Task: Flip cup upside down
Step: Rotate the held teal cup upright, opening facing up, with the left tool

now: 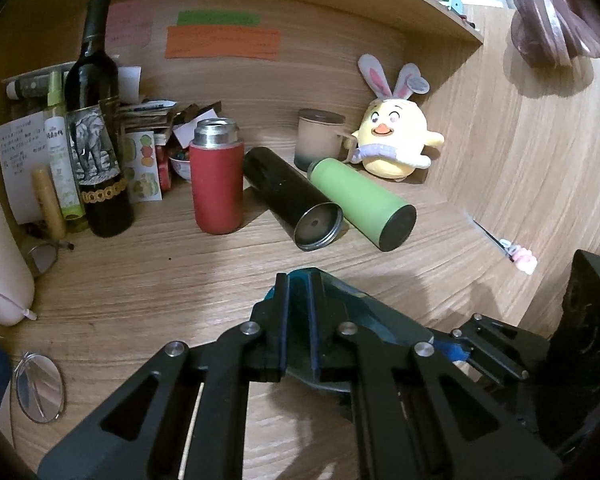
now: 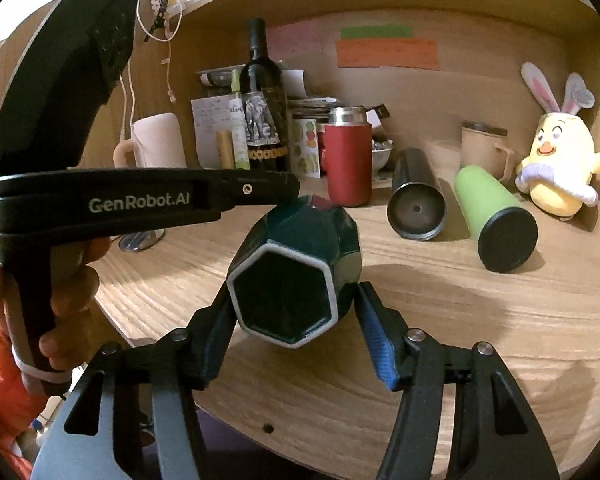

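Observation:
A dark green faceted cup (image 2: 300, 268) with a white hexagonal rim is held on its side above the wooden desk, its mouth facing the right wrist camera. My left gripper (image 1: 298, 280) is shut on the cup (image 1: 340, 308), gripping its far end; it also shows in the right wrist view (image 2: 288, 188), coming in from the left. My right gripper (image 2: 290, 300) has its jaws on either side of the cup near the rim, with a small gap on the right side. Its blue pads (image 2: 374, 332) are visible.
At the back of the desk (image 1: 140, 300) stand a red flask (image 1: 217, 184), a wine bottle (image 1: 96, 128), a lidded mug (image 1: 320, 140) and a yellow plush chick (image 1: 396, 140). A black flask (image 1: 292, 200) and a green flask (image 1: 364, 204) lie on their sides. Glasses (image 1: 40, 392) lie left.

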